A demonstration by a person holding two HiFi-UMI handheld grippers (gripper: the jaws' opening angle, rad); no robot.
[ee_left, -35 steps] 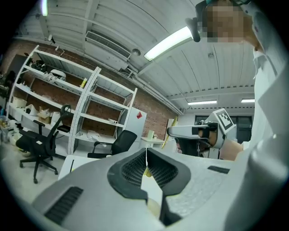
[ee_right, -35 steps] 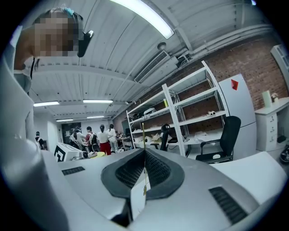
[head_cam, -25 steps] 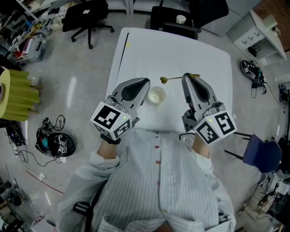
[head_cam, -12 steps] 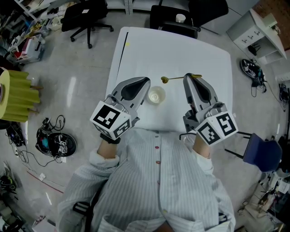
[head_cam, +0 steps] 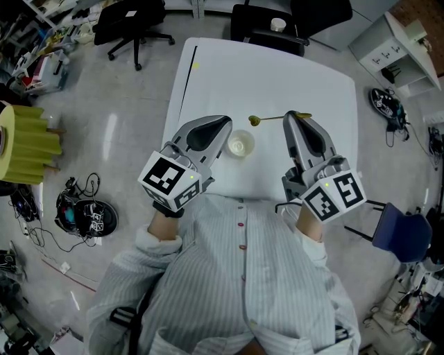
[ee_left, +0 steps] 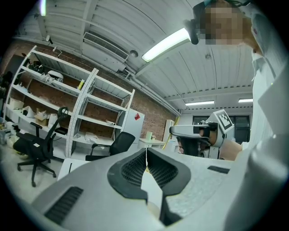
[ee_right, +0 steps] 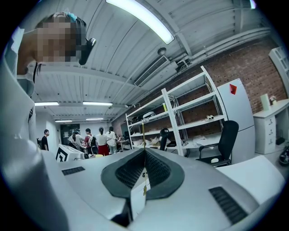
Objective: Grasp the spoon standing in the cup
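Note:
A small white cup (head_cam: 239, 145) stands on the white table (head_cam: 270, 76), just right of my left gripper (head_cam: 225, 125). That gripper is shut and holds nothing; its pads meet in the left gripper view (ee_left: 146, 153). A golden spoon (head_cam: 276, 118) lies level above the table beyond the cup, bowl to the left. My right gripper (head_cam: 292, 116) is shut on its handle end. In the right gripper view the spoon (ee_right: 143, 133) shows edge-on as a thin gold line rising from the closed right gripper (ee_right: 144, 151).
Black office chairs (head_cam: 267, 24) stand at the table's far edge and another (head_cam: 132, 21) at far left. A blue chair (head_cam: 399, 234) is at the right, a yellow-green object (head_cam: 28, 142) and cables (head_cam: 83, 216) on the floor at left. Several people (ee_right: 90, 140) stand far off.
My right gripper and the spoon it holds have drifted slightly right. The left gripper and the cup have hardly moved.

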